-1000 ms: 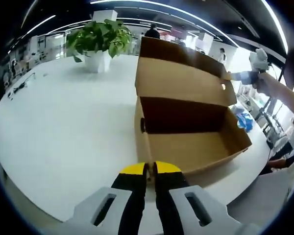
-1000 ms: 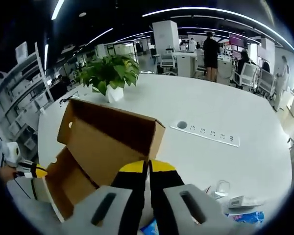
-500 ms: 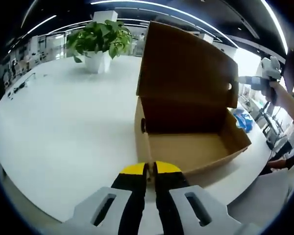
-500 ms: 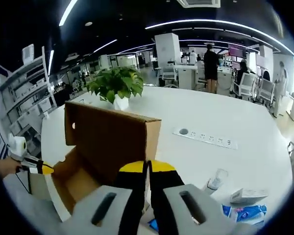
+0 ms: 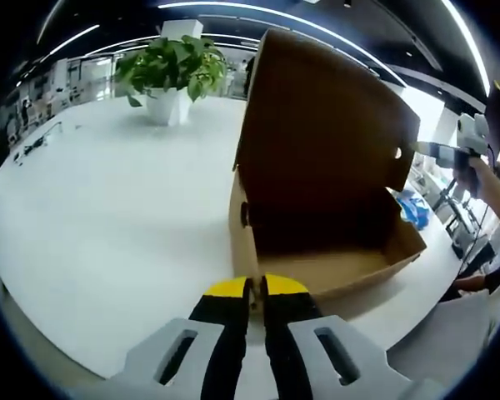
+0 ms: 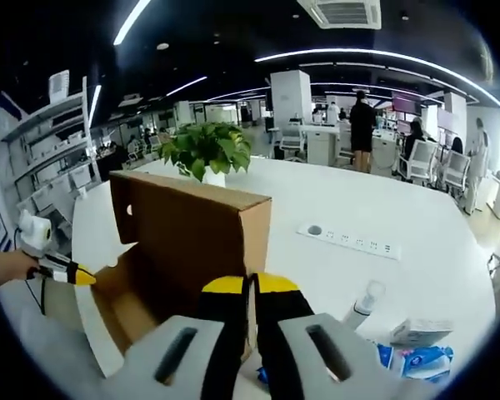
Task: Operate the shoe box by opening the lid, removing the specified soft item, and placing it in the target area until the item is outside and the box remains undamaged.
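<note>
From the left gripper view, the left gripper has its yellow-tipped jaws pressed together with nothing between them, sitting at the near bottom corner of the cardboard shoe box. The lid stands almost upright on its hinge, its brown inner face towards us. Over at the right edge the right gripper shows in a person's hand, out beside the lid's free edge near the little round hole. To my eye the step in hand is getting the lid fully open, and the way to do it well is to ease it back along its hinge without forcing the cardboard fold, while the left jaws brace the base so the box doesn't slide on the white table. The part of the box floor I can see looks bare; the soft item isn't something I can pick out here

In the right gripper view, the right gripper has its jaws closed together too, and I cannot tell whether they pinch the cardboard or just rest against it. The lid rises just ahead of them, the box body below left. The left gripper is at the far left. A potted plant stands behind, a power strip well apart to the right, and blue packets near the bottom right
</note>
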### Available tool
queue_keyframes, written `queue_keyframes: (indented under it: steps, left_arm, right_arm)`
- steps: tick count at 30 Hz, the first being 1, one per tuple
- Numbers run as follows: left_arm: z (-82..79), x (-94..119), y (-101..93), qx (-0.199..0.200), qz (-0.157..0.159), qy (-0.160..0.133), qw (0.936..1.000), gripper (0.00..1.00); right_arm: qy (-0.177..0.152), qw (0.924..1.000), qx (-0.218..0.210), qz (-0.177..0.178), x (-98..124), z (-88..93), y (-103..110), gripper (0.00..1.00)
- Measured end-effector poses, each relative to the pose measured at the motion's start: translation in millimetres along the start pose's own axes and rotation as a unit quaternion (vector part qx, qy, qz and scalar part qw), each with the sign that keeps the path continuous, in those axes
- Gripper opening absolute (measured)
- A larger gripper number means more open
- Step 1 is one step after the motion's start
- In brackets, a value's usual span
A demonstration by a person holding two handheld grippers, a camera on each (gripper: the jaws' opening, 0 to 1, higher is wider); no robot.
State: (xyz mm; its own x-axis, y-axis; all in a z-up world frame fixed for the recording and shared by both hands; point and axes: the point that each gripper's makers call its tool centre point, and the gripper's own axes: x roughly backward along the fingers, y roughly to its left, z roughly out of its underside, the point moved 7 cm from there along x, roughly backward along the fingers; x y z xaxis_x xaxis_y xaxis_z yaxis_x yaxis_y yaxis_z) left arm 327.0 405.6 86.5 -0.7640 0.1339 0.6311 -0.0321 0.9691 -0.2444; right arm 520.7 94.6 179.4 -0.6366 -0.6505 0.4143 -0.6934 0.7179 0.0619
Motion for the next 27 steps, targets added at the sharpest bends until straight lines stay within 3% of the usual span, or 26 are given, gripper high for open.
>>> queue_keyframes:
  steps: [20,27]
  left_arm:
    - [-1.4,-0.1,-1.7,-0.036,-0.002,0.001,0.9994,0.04]
    - [-15.7,6.9,3.3,-0.036,-0.008,-0.020,0.9991,0.13]
  right_arm:
    - [-0.029,0.9996,-0.005,-0.002,21.4,22.5,15.7,0.03]
    - [-0.033,0.9994,-0.012,-0.005,27.2,28.8,20.3,0.04]
